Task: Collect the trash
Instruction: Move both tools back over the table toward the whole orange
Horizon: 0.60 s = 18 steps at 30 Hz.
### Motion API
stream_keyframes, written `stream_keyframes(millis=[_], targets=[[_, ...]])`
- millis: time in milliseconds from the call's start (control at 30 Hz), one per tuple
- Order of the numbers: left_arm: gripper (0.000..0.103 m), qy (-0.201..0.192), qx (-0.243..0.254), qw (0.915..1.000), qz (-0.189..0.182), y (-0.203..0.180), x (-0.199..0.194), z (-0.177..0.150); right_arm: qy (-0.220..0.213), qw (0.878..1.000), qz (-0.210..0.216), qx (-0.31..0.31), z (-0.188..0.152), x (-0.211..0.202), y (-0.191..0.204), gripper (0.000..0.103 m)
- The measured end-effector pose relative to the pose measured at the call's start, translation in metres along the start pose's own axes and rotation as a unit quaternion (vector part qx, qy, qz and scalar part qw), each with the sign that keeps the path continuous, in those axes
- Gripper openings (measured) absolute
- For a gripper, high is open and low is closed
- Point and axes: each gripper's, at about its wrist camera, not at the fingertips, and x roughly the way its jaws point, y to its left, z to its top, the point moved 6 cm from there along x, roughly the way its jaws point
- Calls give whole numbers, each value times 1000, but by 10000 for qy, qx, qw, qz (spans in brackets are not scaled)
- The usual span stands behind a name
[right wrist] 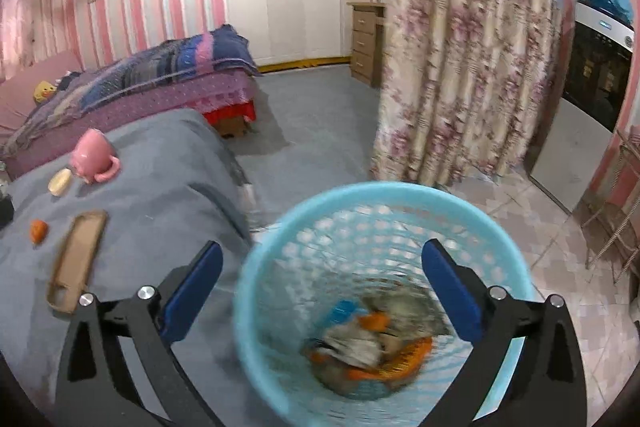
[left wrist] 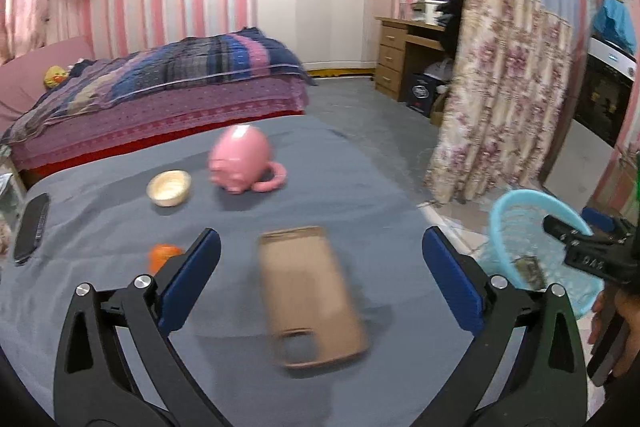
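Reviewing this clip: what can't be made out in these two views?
- Basket contents: right wrist view, motion blur; orange and pale scraps show, but not what they are.
- Orange thing on the grey cloth: left wrist view, partly behind the left gripper's finger.
- Dark flat thing: left wrist view, near the edge, unclear.
- Right gripper: its jaws are hidden in the left wrist view.

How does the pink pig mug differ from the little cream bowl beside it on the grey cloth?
The pink pig mug is the bigger and taller of the two; the cream bowl is low and shallow. The mug is glossy pink with a snout and a looped handle; the bowl is plain and pale, with no handle. The mug lies tipped over, while the bowl sits upright, mouth up. Both rest apart on the grey cloth, untouched.
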Motion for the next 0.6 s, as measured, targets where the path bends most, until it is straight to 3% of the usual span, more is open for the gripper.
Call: stream_keyframes(millis=[300, 467, 600], targets=[[97, 407, -304, 9966, 648, 107, 41, -30, 128, 9991, 353, -210, -4, 21, 88, 98], [96, 718, -512, 9936, 706, 136, 73, -43, 180, 9982, 372, -425, -8, 29, 116, 98], [73, 973, -608, 9913, 648, 144, 98, -47, 243, 9979, 347, -495, -11, 37, 131, 98]])
